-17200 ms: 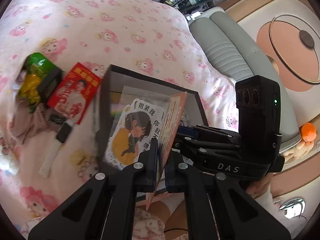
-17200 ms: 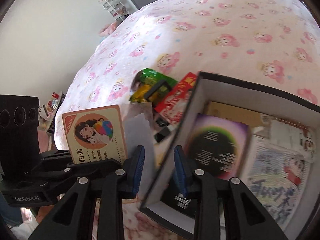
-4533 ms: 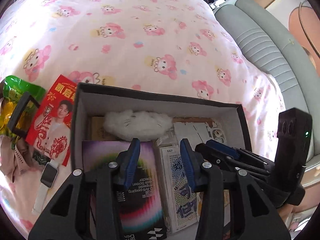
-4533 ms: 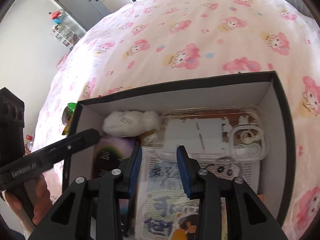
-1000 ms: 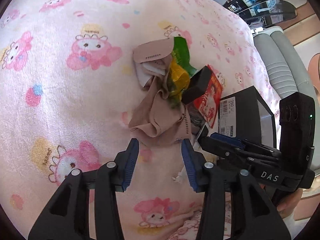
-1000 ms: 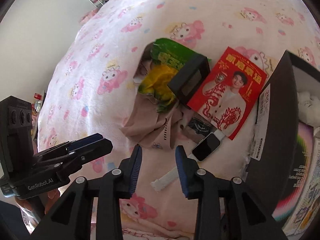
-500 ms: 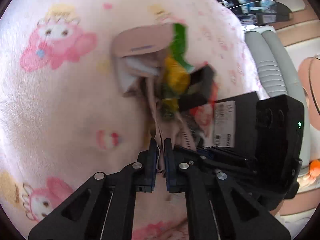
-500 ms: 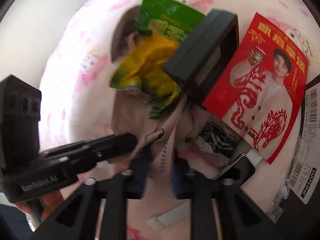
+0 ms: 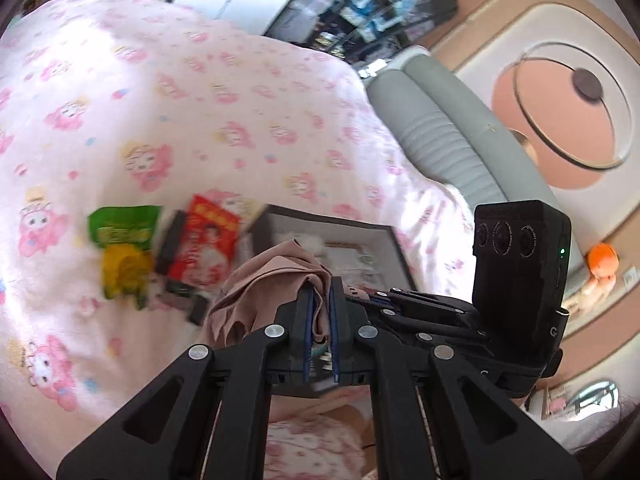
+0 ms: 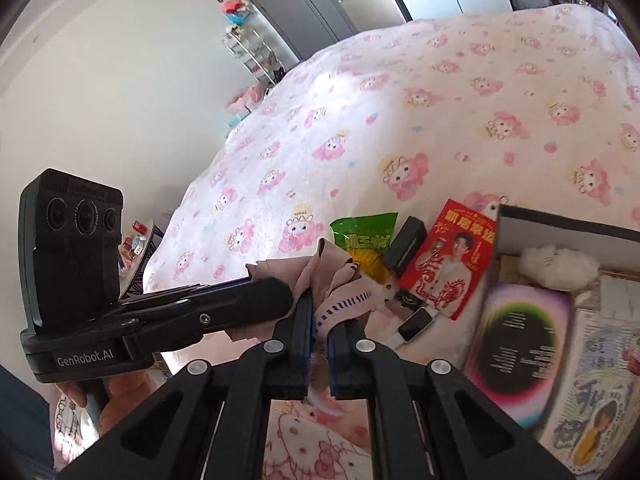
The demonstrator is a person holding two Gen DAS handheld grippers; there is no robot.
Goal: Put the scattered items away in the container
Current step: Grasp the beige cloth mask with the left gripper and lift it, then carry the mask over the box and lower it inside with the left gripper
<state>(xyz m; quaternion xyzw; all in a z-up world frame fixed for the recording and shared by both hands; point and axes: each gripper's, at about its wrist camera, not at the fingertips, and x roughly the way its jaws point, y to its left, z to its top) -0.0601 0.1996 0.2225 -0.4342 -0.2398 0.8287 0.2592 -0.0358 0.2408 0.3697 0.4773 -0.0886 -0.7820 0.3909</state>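
Note:
Both grippers pinch one crumpled beige cloth point(image 9: 268, 280) and hold it lifted above the bed, just left of the black box point(image 9: 384, 234). My left gripper point(image 9: 320, 300) is shut on it. My right gripper point(image 10: 320, 320) is shut on the same cloth point(image 10: 332, 276), side by side with the left one. On the bed lie a green and yellow snack bag point(image 10: 366, 240), a small black case point(image 10: 404, 246), a red packet point(image 10: 452, 264) and a smartwatch point(image 10: 416, 328). The box point(image 10: 560, 224) holds a white fluffy item point(image 10: 556, 266), a dark booklet point(image 10: 516, 344) and printed cards.
The pink cartoon-print bedspread point(image 10: 440, 100) spreads behind the items. A grey padded headboard point(image 9: 436, 128) runs along the right in the left wrist view. A shelf and dark cabinet point(image 10: 280, 20) stand beyond the bed's far edge.
Both grippers closed on the beige cloth and lifted it off the bed toward the box. The snack bag, black case, red packet and watch stayed where they lay.

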